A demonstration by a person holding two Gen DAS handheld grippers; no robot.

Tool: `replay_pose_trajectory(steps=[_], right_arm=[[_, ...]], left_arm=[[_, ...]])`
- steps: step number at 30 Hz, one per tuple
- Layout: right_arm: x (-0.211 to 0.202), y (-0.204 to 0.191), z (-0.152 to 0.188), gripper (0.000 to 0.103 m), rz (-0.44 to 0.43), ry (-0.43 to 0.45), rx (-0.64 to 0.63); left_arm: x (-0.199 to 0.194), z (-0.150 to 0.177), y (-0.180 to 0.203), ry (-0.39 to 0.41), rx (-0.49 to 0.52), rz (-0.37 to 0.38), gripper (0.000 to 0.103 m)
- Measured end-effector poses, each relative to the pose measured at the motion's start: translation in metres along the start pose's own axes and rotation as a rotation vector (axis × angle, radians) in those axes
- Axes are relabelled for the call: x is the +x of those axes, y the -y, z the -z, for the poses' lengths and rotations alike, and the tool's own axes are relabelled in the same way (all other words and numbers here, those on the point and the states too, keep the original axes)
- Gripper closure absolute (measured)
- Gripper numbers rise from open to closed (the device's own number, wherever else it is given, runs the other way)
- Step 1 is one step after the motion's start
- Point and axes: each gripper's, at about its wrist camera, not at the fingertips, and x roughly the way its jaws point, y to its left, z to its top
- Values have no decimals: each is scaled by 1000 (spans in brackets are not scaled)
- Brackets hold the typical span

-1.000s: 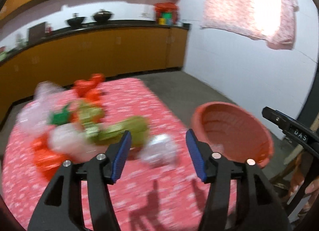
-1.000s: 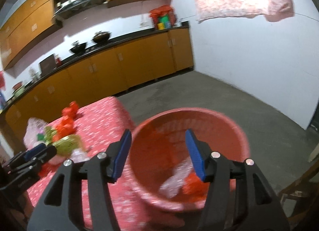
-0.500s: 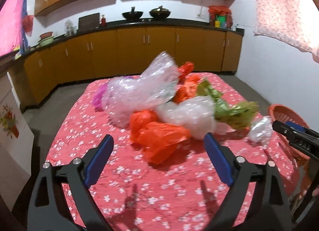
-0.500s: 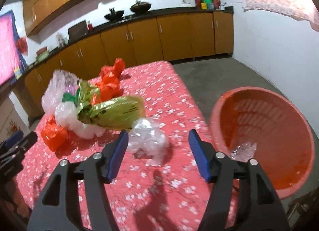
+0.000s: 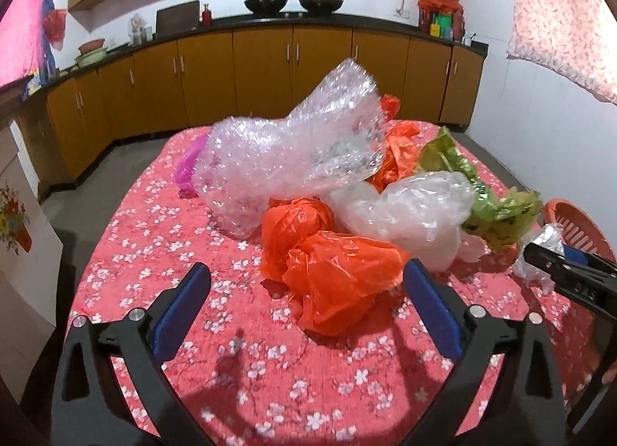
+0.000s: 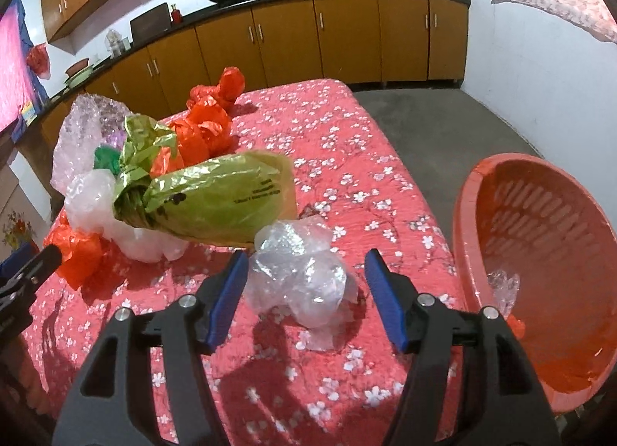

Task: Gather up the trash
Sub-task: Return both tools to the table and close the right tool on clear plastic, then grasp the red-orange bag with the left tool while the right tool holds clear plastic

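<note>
A heap of trash lies on the red flowered tablecloth [image 5: 154, 238]: bubble wrap [image 5: 293, 153], a white bag [image 5: 408, 207], a green bag [image 6: 216, 199] and orange bags. My left gripper [image 5: 307, 270] hangs over the table with its jaws opening wide. The nearest orange bag [image 5: 331, 272] lies just ahead between the fingertips, untouched. My right gripper [image 6: 306, 256] is open, its jaws closing a little around a crumpled clear plastic wad [image 6: 300, 276] on the cloth, with the pads off it. The orange basket [image 6: 462, 214] stands right of the table and holds a clear scrap [image 6: 501, 284].
Brown kitchen cabinets [image 5: 262, 72] with pots on the counter line the far wall. Grey floor [image 6: 443, 110] runs between the table and the white wall on the right. A white panel with a flower picture [image 5: 15, 222] stands left of the table.
Both grippers swung left from the basket to the trash on the table and dipped lower. The left jaws opened much wider. The right gripper now straddles the clear wad.
</note>
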Motion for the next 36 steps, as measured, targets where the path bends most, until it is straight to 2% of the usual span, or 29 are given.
replay_pose_trajectory(steps=[1,5,10,11,15,17,21,22,26,36], right_arm=[[1,-1,-1,47,-2,-3,-4],[5,-5,-2,48,2,-10,-22],[7,-7,0,54,14,-16,-40],[7,-7,0,55,14,-19,-40],[8,-5,1,58,10,-24,-35],[7,-6,2,61,7,-26,-38],[4,-6,4,65,6,-27,-46],[4,-6,4,66,6,-27,-47],[1,-6,6,67,8,-26,-47],[-10,2,12,69,20,-22,-38]], left_arm=[[4,-2,0,-9,-4,-4,4],[18,-9,-2,-46,-34,-11,4],[28,-15,-9,-69,-72,-21,6],[29,-15,-10,-73,-79,-14,12],[36,-14,-12,-103,-98,16,20],[39,-10,-14,-125,-104,40,37],[41,-7,-13,-139,-106,67,58],[40,-6,-13,-139,-108,75,69],[34,-2,-17,-124,-103,87,85],[1,29,-23,-114,-13,120,87]])
